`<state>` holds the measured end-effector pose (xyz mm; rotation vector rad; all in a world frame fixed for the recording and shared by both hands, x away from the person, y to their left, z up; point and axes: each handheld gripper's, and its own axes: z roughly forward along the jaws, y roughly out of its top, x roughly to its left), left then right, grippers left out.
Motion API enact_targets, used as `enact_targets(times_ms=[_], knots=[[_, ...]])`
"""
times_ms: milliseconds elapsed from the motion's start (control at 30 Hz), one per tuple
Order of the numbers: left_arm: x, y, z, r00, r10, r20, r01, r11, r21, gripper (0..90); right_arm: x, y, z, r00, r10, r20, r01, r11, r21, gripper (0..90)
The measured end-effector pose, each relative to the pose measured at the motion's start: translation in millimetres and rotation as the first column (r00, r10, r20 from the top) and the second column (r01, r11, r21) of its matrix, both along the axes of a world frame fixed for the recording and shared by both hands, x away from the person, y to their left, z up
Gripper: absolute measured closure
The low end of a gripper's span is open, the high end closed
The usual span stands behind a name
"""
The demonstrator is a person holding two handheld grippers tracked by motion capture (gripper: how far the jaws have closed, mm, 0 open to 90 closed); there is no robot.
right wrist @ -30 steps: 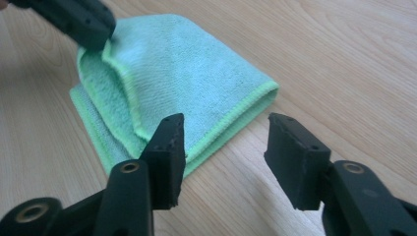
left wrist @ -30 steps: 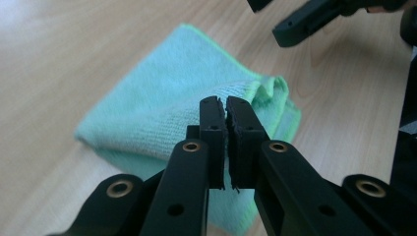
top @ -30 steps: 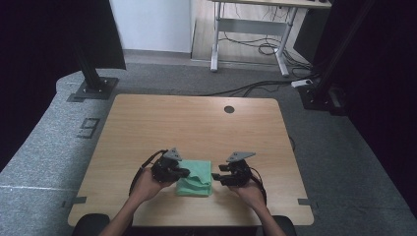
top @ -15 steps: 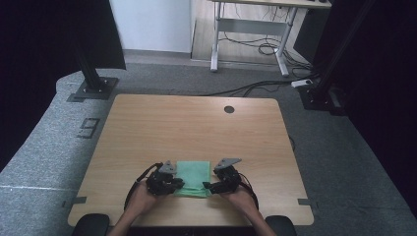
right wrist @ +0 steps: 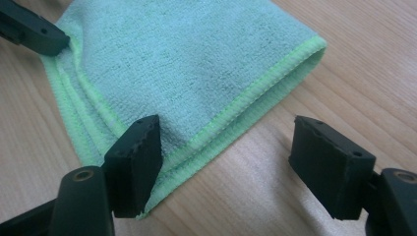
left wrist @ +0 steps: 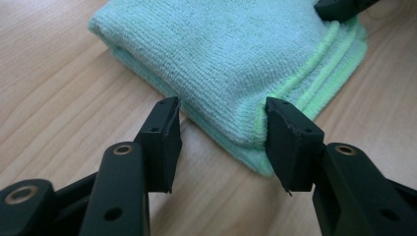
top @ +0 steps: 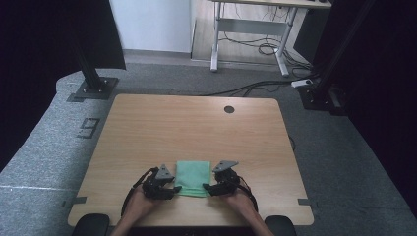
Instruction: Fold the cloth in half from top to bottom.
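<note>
Cloth: green folded cloth (top: 193, 177) lies flat on the table (top: 196, 128), near its front edge, between the two grippers; its layered hemmed edges face the person.
Left gripper: left gripper (top: 173, 191) sits low at the cloth's near left corner. In the left gripper view (left wrist: 221, 129) the corner of the cloth (left wrist: 236, 64) lies in the gap between the jaws; one jaw stands clear over bare wood, the other is right against the hemmed edge, touching or just beside it.
Left jaws: parted, and have just been opening; the corner is between them but not pinched.
Right gripper: right gripper (top: 208, 188) sits low at the cloth's near right corner. In the right gripper view (right wrist: 228, 147) one jaw rests over the cloth (right wrist: 182, 59) by its hem, the other is well out over bare wood.
Right jaws: wide apart, having just been opening; the hemmed edge lies between them, unclamped.
Hands: both hands come in from the bottom of the high view, one behind each gripper.
Table: pale wood, with a small dark hole (top: 228, 109) near the far edge.
</note>
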<state>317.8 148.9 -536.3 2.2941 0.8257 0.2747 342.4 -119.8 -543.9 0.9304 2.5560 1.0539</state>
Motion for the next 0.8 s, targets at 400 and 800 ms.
enact_targets(times_ms=[400,800], knots=[[34.3,3.3,3.1,0.9971,0.072,-0.025,-0.074,0.9919,-0.103,45.3,28.8,-4.7,4.1,0.9978,-0.064,-0.016,0.064,0.9978,0.016,39.0],[25.5,-0.7,6.2,0.9991,0.024,-0.035,-0.026,0.9973,-0.068,62.0,4.7,5.9,15.7,0.9979,0.055,-0.034,-0.054,0.9984,0.018,65.0]])
